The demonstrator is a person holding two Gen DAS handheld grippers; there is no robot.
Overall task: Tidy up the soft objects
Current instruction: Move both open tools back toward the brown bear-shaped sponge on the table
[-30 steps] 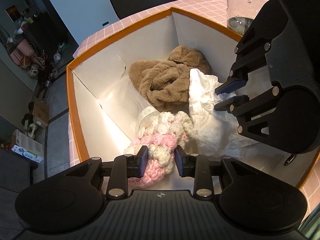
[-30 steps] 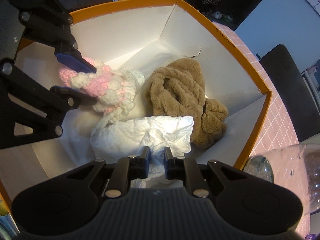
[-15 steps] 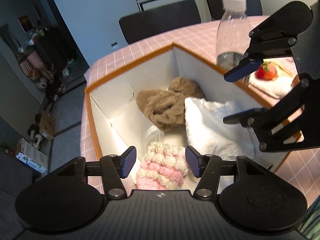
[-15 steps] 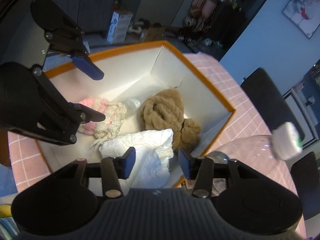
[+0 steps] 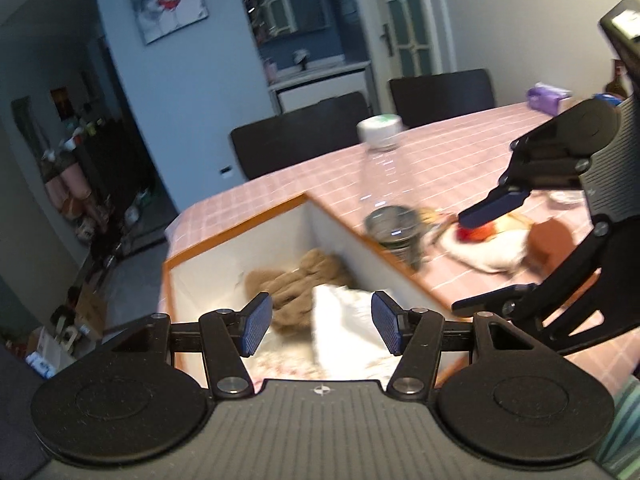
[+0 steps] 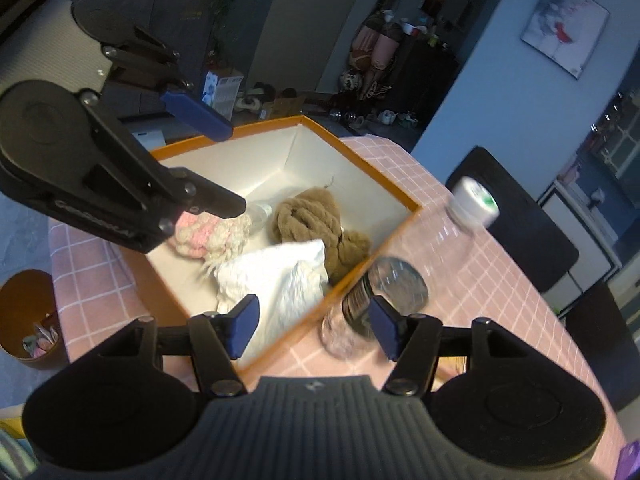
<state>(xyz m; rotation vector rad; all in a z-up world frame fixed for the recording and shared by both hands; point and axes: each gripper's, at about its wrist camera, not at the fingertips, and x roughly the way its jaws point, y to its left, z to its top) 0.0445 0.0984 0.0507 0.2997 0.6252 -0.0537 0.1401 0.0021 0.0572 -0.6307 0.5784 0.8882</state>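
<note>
Both grippers, left and right, have just spread apart, empty; 3 soft items lie in the box; a bottle stands just right of it.

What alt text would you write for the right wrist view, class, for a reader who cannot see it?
An orange-rimmed box on a pink checked table holds a brown plush cloth, a white cloth and a pink-and-cream knit. The right tongs hang open and empty in front, the left tongs open above the box. A clear bottle stands outside.
</note>
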